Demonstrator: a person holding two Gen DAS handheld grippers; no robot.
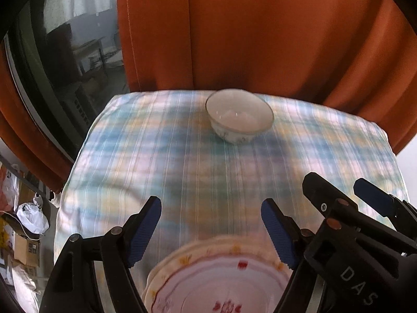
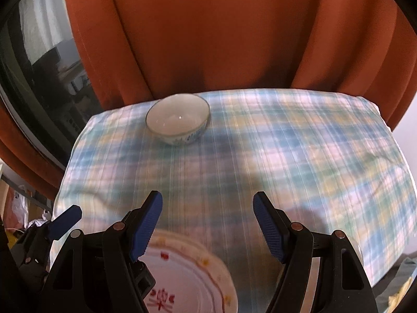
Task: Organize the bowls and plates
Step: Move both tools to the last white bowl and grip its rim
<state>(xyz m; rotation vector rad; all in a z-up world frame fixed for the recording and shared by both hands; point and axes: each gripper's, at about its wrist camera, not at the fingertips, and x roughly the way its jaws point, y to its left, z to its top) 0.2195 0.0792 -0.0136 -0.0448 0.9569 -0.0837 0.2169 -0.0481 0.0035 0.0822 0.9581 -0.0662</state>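
**A:** ok going left to right, what's sitting where? Far left there's a dark window (image 1: 65, 60) reflecting the room, and some cardboard boxes (image 1: 26, 250) and bags are lying down low beside the worktop.

**B:** yep. Then the left hand-held gripper (image 1: 211, 230) is hovering over the near edge of the worktop (image 1: 182, 172), jaws spread wide, gripping nothing. The checked blue-and-yellow cloth is covering the whole top.

**A:** and the plate?

**B:** The plate (image 1: 219, 279) is lying flat at the near edge, cream rim with red flowers, showing right below and between the left gripper's blue pads (image 1: 144, 230). From the right wrist view the same plate (image 2: 187, 274) is sitting near-left, partly under that gripper's left finger.

**A:** bowl?

**B:** The bowl (image 1: 239, 116) is standing upright at the far edge, close to the orange curtain (image 1: 260, 39), well apart from the plate. White inside, with a little blue pattern outside. Looks empty, though it's blurry.

**A:** right side?

**B:** The right hand-held gripper (image 2: 208, 224) is hanging just right of the left one, also wide apart and holding nothing. Only cloth is lying between its pads.
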